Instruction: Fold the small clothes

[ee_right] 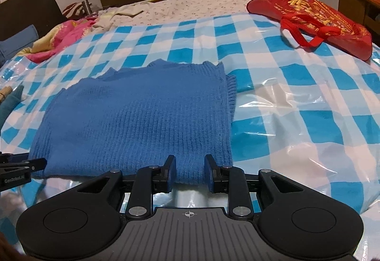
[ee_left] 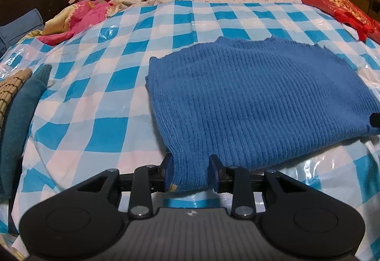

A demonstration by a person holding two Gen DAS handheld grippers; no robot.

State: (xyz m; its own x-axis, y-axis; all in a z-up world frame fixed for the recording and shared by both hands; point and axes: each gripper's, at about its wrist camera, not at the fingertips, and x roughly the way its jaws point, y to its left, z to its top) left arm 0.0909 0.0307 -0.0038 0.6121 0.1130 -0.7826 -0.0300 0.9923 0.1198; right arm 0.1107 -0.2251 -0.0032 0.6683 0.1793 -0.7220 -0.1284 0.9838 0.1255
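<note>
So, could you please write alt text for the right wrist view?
A blue knitted sweater lies flat and folded on a blue-and-white checked plastic sheet over a bed, its near edge between the fingers of the right gripper. A red bag lies at the far right.

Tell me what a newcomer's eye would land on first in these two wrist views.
First, the blue knitted sweater, folded flat in the middle of the blue-and-white checked plastic sheet that covers the bed. Its near hem sits between the fingers of both grippers: the left gripper at the near left corner, the right gripper at the near right corner. Next, the red bag with gold print, lying at the far right of the sheet.
</note>
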